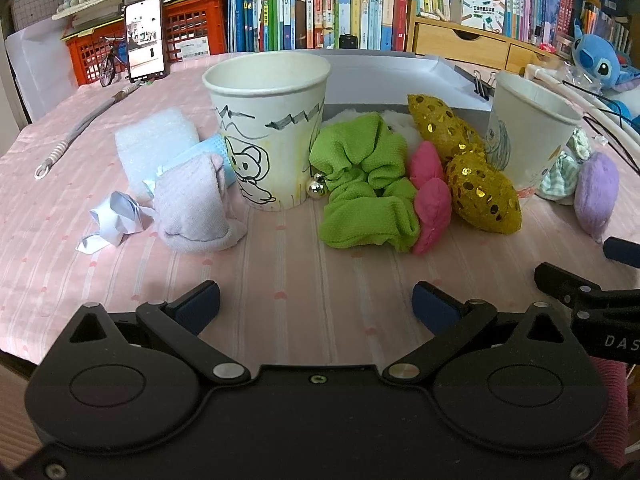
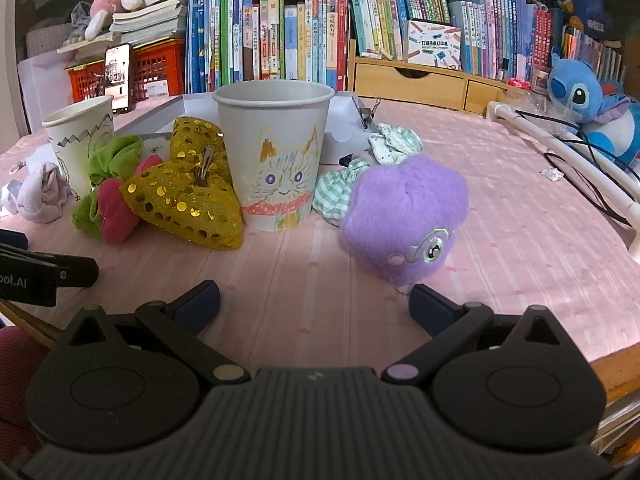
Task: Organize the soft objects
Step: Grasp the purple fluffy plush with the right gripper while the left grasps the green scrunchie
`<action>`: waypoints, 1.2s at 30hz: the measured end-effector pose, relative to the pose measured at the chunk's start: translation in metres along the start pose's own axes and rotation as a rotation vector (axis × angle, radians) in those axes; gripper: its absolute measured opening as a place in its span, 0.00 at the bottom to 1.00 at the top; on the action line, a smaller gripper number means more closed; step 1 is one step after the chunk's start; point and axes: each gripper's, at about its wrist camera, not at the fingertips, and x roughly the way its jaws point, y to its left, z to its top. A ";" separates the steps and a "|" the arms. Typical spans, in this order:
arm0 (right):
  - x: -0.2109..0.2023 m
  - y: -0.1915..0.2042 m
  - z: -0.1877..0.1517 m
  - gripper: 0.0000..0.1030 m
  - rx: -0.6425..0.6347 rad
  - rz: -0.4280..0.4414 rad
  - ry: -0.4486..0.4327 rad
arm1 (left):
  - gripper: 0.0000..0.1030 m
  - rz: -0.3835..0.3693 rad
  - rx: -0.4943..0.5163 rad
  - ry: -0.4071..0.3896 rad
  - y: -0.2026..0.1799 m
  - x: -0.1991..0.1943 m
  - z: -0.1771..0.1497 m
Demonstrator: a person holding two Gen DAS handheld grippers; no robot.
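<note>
On the pink tablecloth a paper cup with a black line drawing (image 1: pixel 267 128) stands left of a green scrunchie (image 1: pixel 362 178), pink padded hearts (image 1: pixel 430 196) and a gold sequin bow (image 1: pixel 476 172). A rolled pale pink sock (image 1: pixel 196 204) and a light blue cloth (image 1: pixel 160 148) lie left of that cup. My left gripper (image 1: pixel 316 304) hangs open over bare cloth, short of these things. A second cup with a cat drawing (image 2: pixel 276 152) stands beside a purple plush (image 2: pixel 404 216) and a green checked cloth (image 2: pixel 340 192). My right gripper (image 2: pixel 314 304) is open, nothing between its fingers.
A grey-white box (image 1: pixel 400 76) sits behind the cups. Crumpled white paper (image 1: pixel 114 220) and a grey cord (image 1: pixel 76 132) lie at the left. A phone on a stand (image 1: pixel 145 38), a red crate, a full bookshelf and a blue plush toy (image 2: pixel 584 100) line the back.
</note>
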 end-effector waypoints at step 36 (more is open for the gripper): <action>-0.001 -0.049 0.017 0.62 0.110 0.001 -0.135 | 0.30 -0.146 -0.030 -0.157 -0.022 -0.010 0.019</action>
